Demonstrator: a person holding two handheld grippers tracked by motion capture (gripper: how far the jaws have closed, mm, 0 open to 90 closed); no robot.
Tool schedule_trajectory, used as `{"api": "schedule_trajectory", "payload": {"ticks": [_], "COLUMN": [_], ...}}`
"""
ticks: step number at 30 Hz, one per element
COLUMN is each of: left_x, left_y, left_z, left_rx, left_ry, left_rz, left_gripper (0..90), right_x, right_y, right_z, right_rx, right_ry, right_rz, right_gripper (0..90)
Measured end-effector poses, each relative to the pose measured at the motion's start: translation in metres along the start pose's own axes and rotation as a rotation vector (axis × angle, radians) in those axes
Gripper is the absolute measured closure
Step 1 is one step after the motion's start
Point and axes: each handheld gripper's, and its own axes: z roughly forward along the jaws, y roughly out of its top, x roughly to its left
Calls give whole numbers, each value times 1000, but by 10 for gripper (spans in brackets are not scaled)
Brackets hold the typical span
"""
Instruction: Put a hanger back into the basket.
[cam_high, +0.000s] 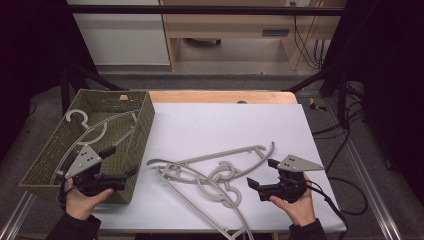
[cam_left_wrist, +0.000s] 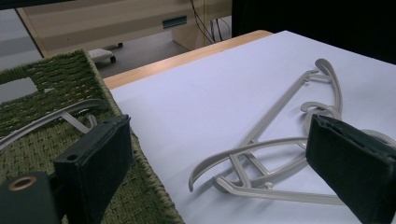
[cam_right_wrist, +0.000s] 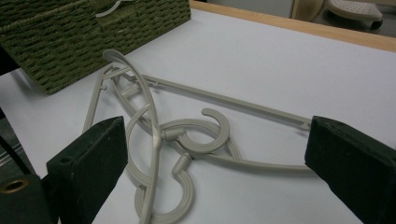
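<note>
High view, basket: a green woven rectangular basket (cam_high: 142, 127) sits at the left end of the white table top (cam_high: 225, 125), with one grey plastic hanger (cam_high: 82, 132) lying inside it.
High view, loose hangers: two grey plastic clothes hangers (cam_high: 210, 175) lie tangled on the white top, just right of the basket.
High view, left gripper (cam_high: 124, 161): held over the basket's near right corner, jaws spread, nothing between them.
High view, right gripper (cam_high: 262, 173): held just right of the tangled hangers, well apart from the basket, jaws spread and empty.
Left gripper view: basket wall (cam_left_wrist: 140, 186) below the left jaw; tangled hangers (cam_left_wrist: 275, 144) lie beyond, untouched; jaws released.
Right gripper view: the hangers' interlocked hooks (cam_right_wrist: 196, 140) lie between the wide-apart jaws, ungrasped; basket (cam_right_wrist: 70, 46) behind them.
</note>
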Motion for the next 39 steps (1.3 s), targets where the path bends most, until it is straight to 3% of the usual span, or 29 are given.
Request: {"api": "schedule_trajectory", "payload": {"ticks": [1,10,14,21,27,39], "left_x": [-1,-12,-16,-25,-28,-32], "left_y": [-1,-2,-4,-6,-6,-6], "left_z": [0,3,7,15,18,19], "left_rx": [1,14,23,51,61,66], "left_ry": [-17,-40,-57,-71,-84,-94], "left_rz": [-7,12,10,43,49,58], "left_gripper": [71,73,74,69,68,66], "right_x": [2,13,22,30,37,42], "right_y": [-1,-2,-4,-10,-15,-32], "right_z": [2,14,24,42,57,82], "right_rx": [6,52,90,165,261,434], "right_ry": [3,54,66,93,102,127], "right_rz": [0,-29,-37,-55,-91,-72], "right_gripper": [69,136,155,215,305,544]}}
